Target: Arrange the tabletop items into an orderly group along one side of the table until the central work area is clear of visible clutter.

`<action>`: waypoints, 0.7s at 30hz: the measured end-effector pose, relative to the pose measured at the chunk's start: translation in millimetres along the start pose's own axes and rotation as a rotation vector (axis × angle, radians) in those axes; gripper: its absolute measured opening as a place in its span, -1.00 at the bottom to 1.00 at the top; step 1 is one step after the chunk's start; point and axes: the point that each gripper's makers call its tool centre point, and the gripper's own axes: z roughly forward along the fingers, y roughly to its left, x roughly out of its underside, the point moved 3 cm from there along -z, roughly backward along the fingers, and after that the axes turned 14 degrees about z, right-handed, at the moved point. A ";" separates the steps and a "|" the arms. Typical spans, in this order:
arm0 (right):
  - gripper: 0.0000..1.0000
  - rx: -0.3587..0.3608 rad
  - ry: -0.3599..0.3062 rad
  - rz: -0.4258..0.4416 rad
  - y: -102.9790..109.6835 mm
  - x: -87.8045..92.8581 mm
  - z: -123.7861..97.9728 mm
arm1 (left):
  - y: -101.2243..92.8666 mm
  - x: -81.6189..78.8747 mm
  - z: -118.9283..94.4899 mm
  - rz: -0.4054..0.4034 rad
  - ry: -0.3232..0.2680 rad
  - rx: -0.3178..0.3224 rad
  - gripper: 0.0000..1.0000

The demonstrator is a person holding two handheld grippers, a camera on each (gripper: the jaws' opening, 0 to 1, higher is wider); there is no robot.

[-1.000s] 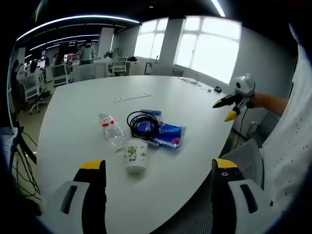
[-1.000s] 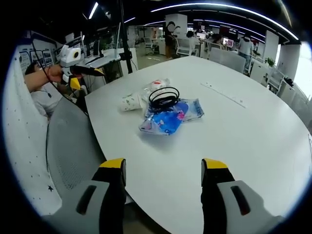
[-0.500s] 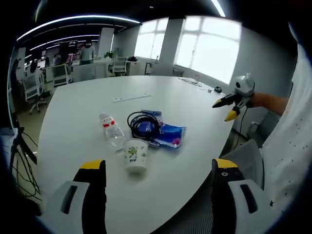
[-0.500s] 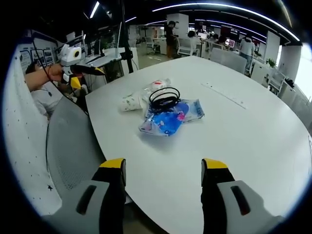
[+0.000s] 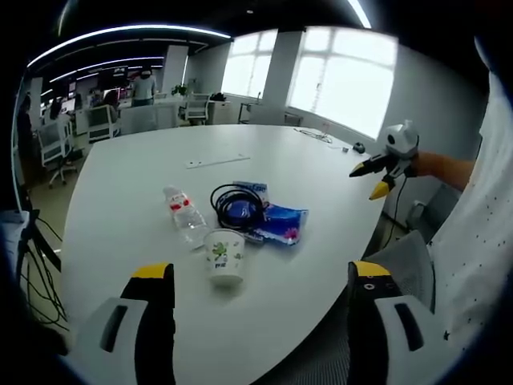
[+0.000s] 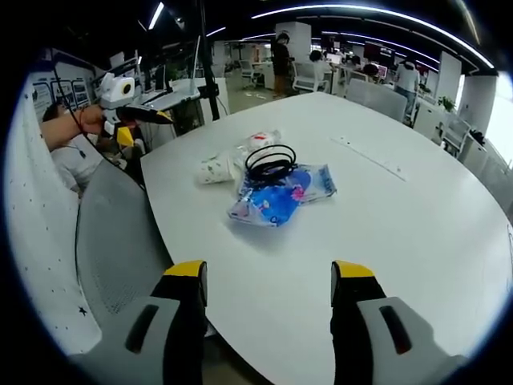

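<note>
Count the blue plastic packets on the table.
2. One blue packet lies nearest the table edge; the second packet sits beside it, partly under the black cable coil. More could be hidden beneath.

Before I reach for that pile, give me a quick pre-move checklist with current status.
1. Left gripper open and holding nothing: ok.
2. Right gripper open and holding nothing: ok.
3. Both grippers back from the items, over the table edge: ok.
4. Paper cup upright and nearest the left gripper: ok; contents cannot tell.
5. Items separated for single grasps: not ok; the black cable coil lies on the blue packets, with the water bottle lying flat beside them.
6. Central area clear: not ok; the pile is not yet grouped at a side.
</note>
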 end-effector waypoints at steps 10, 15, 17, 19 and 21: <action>0.23 -0.007 0.004 -0.004 -2.1 -4.0 4.6 | 3.1 -0.2 1.1 -0.005 0.002 -0.004 0.83; 0.23 -0.013 0.007 -0.005 -2.2 -5.9 7.3 | 5.1 -1.6 2.5 -0.006 0.001 -0.006 0.83; 0.23 -0.016 0.008 -0.005 -2.4 -6.7 8.6 | 6.2 -1.9 3.3 -0.008 0.001 -0.007 0.83; 0.22 -0.017 0.011 -0.007 -2.7 -7.4 9.7 | 6.9 -2.1 3.9 -0.008 0.000 -0.008 0.83; 0.22 -0.018 0.012 -0.009 -2.8 -9.0 10.7 | 7.7 -2.4 4.9 -0.010 0.000 -0.006 0.83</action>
